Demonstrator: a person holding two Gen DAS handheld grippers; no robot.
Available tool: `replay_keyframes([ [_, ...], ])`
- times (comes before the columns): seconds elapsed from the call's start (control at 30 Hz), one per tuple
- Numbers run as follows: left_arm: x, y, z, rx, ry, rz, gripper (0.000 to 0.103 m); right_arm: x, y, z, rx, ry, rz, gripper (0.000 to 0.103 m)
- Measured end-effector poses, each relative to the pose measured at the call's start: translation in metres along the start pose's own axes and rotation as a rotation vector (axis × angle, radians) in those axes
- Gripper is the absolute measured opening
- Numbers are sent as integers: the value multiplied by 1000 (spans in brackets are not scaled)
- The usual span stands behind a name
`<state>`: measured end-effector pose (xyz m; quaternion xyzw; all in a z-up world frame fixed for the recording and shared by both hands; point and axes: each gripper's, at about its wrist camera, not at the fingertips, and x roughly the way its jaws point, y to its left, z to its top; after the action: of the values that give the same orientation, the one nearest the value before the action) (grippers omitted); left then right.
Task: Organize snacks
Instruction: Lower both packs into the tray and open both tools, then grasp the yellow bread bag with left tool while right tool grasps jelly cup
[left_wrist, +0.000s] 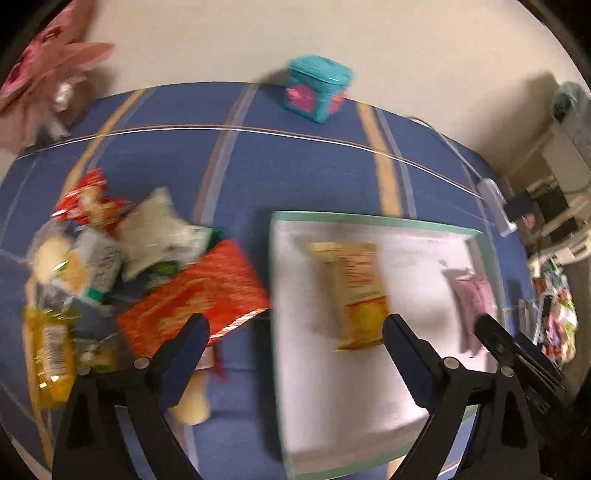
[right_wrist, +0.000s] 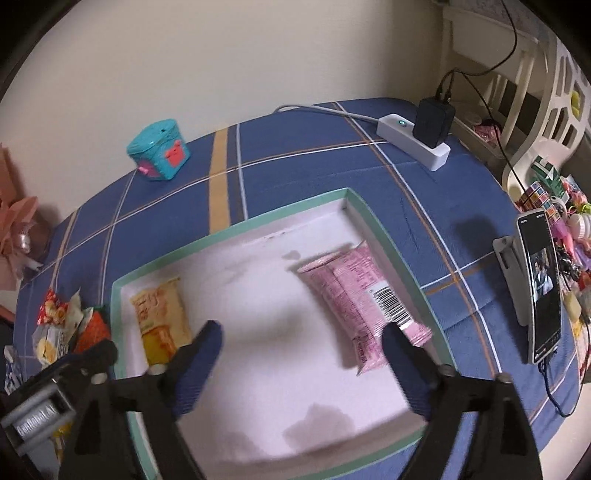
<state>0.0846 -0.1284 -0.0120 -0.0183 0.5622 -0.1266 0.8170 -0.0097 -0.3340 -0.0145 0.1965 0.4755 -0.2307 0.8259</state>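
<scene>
A white tray with a teal rim (right_wrist: 258, 218) lies on the blue checked tablecloth. In it a yellow snack packet (right_wrist: 159, 317) lies at the left and a pink packet (right_wrist: 351, 295) at the right, barcode side up. My right gripper (right_wrist: 302, 332) stands open above the tray between the two packets, touching neither. My left gripper (left_wrist: 295, 325) is open over the tray's left rim (left_wrist: 275, 295), with the yellow packet (left_wrist: 354, 291) just beyond its right finger. A blurred pile of snacks lies left of the tray, including a red box (left_wrist: 195, 291) and a white packet (left_wrist: 159, 229).
A teal lidded box (right_wrist: 159, 149) stands near the table's far edge by the wall. A white power strip with a black charger (right_wrist: 413, 140) and a phone on a stand (right_wrist: 539, 288) are at the right. Pink wrapping (left_wrist: 48, 70) sits far left.
</scene>
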Motion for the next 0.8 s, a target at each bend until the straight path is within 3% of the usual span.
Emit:
replay_keyframes([
  [0.13,-12,35,-8,-44,-43,102,95,-7,11,-10,-28,-3,32,103],
  [0.33,-35,94,-17,-154,-79,188,95,-16,40,-20,-95,-1,64,103],
  [0.47,-53,140,-27,-295,-117,145,95,-20,67,-25,-126,15,138,103],
  [0.63,-68,178,-34,-375,-135,213,95,-24,108,-35,-200,17,194,103],
  [0.8,-79,210,-41,-457,-152,214,95,-29,152,-50,-266,27,265,103],
])
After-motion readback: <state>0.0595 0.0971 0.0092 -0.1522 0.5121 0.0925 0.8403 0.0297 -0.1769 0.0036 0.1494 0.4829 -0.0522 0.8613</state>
